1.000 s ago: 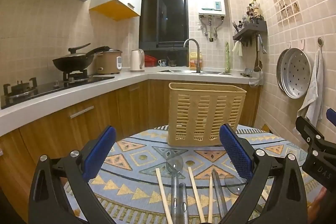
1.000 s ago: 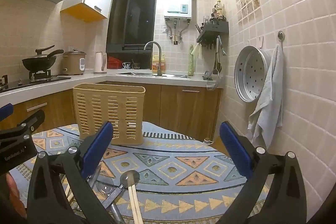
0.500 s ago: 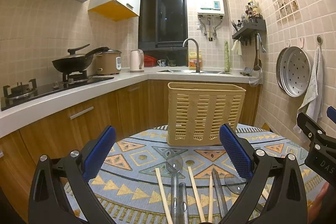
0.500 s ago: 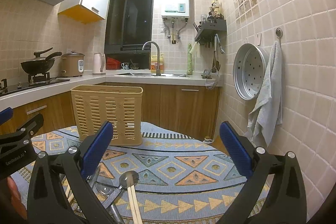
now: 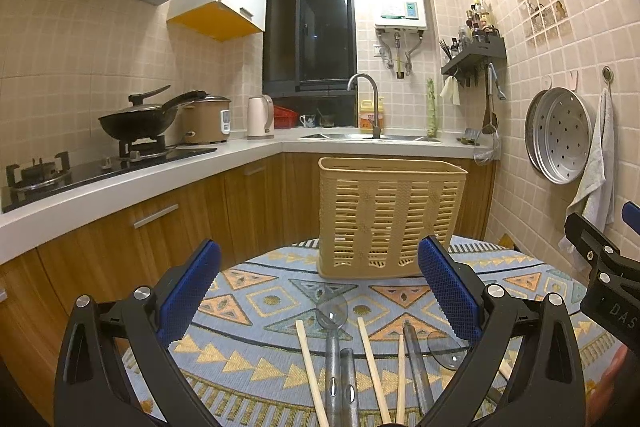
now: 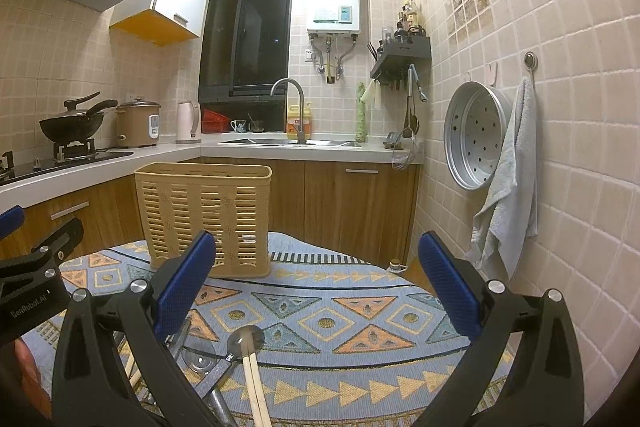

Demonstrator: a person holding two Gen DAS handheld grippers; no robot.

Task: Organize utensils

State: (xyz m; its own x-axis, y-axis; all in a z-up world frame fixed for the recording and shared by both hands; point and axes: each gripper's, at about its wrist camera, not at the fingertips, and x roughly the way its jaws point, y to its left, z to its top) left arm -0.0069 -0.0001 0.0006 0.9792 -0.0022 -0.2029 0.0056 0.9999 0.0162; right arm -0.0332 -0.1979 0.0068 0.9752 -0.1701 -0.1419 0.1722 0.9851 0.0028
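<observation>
On the patterned tablecloth (image 5: pixel 256 311) in the left wrist view, the left gripper (image 5: pixel 318 291) hangs with its blue-padded jaws spread wide and nothing between them. Below the gap lie the utensils: wooden chopsticks (image 5: pixel 372 363), a clear plastic spoon (image 5: pixel 331 311) with its bowl toward the basket, and a second clear spoon (image 5: pixel 444 347) near the right pad. A tan slotted utensil basket (image 5: pixel 390 215) stands upright at the far side of the cloth, apart from the utensils. The right gripper's black frame (image 5: pixel 604 279) shows at the right edge.

From the right wrist view, the right gripper (image 6: pixel 316 283) is likewise wide open and holds nothing. A metal spoon (image 6: pixel 245 341) lies between the jaws near the left pad, with a pair of chopsticks (image 6: pixel 256 387) resting on its bowl. The basket (image 6: pixel 204 215) stands beyond the left pad, upright. At the left edge part of the left gripper (image 6: pixel 36 283) is visible.
</observation>
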